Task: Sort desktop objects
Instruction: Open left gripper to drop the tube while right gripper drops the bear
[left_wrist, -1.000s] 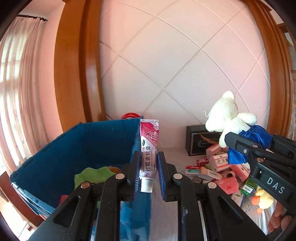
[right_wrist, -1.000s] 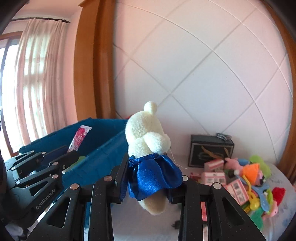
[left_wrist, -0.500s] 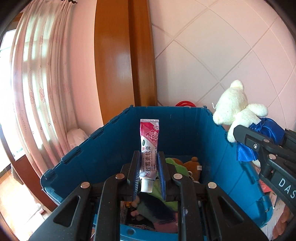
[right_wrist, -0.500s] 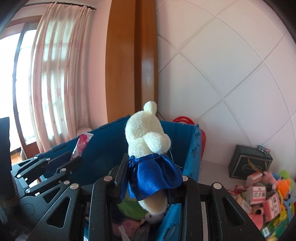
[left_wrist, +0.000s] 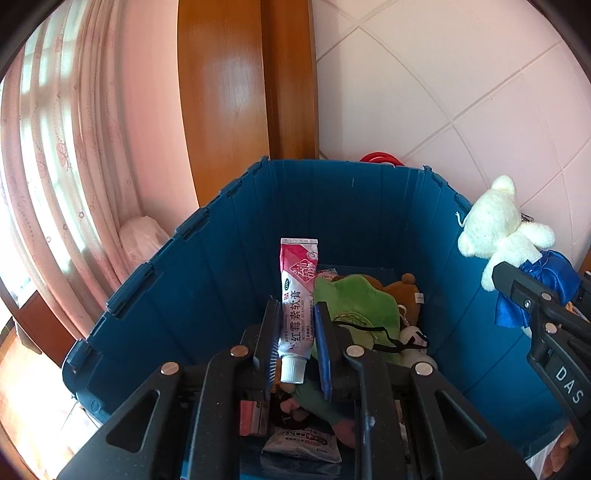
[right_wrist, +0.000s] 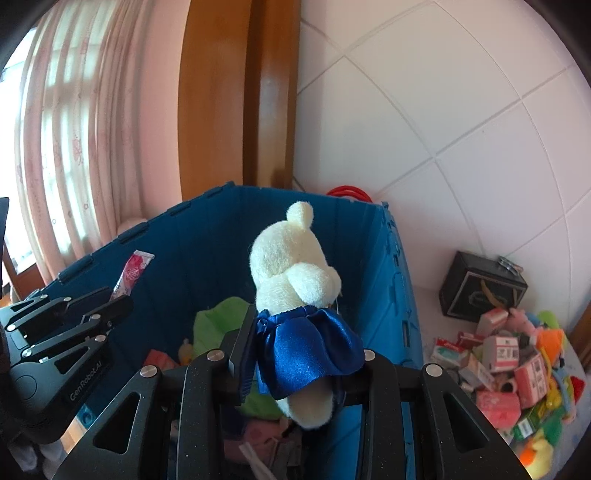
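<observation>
Toys and packs fill the blue bin (left_wrist: 207, 295) just below both claws, where the left claw (left_wrist: 297, 338) pinches a pink tube (left_wrist: 297, 295) and the right claw (right_wrist: 295, 354) pinches a white teddy bear (right_wrist: 291, 266).

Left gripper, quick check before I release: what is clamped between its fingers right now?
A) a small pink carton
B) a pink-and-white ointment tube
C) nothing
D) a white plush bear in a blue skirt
B: the left gripper pinches the pink-and-white ointment tube, cap end down, over the blue bin.
</observation>
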